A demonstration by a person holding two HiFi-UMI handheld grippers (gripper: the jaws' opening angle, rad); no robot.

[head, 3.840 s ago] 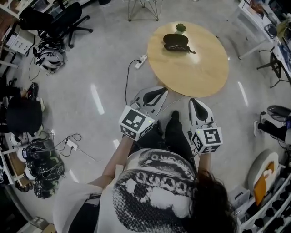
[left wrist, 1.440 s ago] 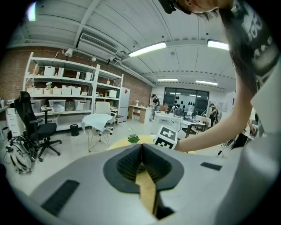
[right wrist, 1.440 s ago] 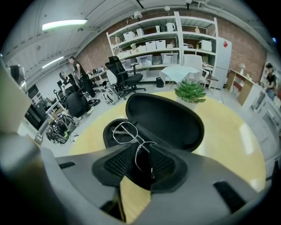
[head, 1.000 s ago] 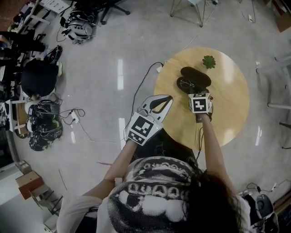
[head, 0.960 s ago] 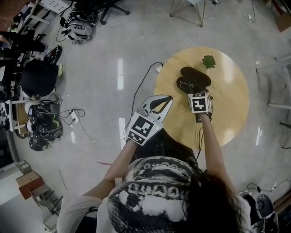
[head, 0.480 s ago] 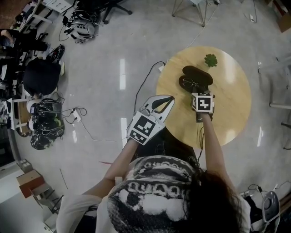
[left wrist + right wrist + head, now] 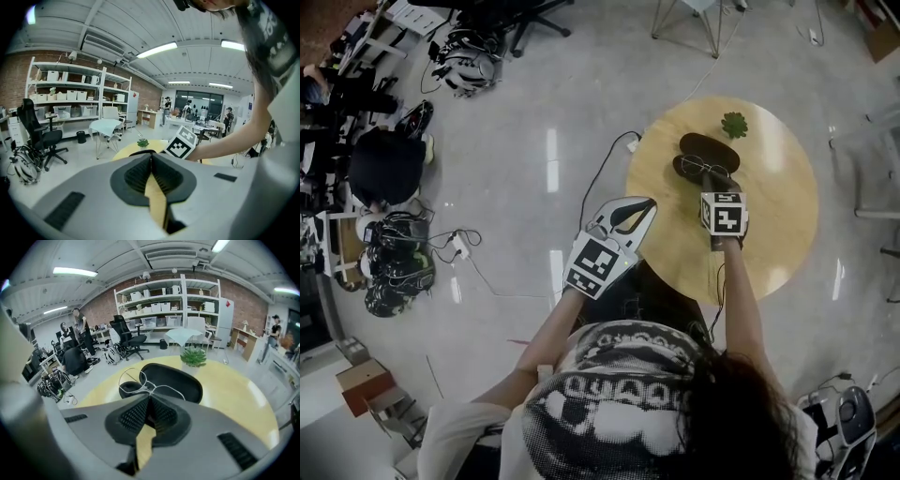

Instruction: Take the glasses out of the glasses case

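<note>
A black glasses case [image 7: 710, 146] lies open at the far side of the round wooden table [image 7: 769, 216]. Both its halves show in the right gripper view, where the case [image 7: 174, 378] sits just beyond the jaws. My right gripper [image 7: 711, 182] is shut on the thin wire glasses [image 7: 132, 375] at their bridge and holds them a little above the case. In the head view the glasses [image 7: 705, 170] hang over the case's near half. My left gripper [image 7: 640, 203] is shut with nothing in it and hovers at the table's left edge, well away from the case.
A small green plant [image 7: 733, 124] stands just behind the case. A power strip [image 7: 633, 142] with its cable lies on the floor left of the table. Office chairs, bags and helmets [image 7: 394, 272] crowd the floor far left. Shelves [image 7: 168, 301] line the brick wall.
My right gripper has shut on the glasses and risen slightly, drawing them up from the case. The left gripper has stayed where it was.
</note>
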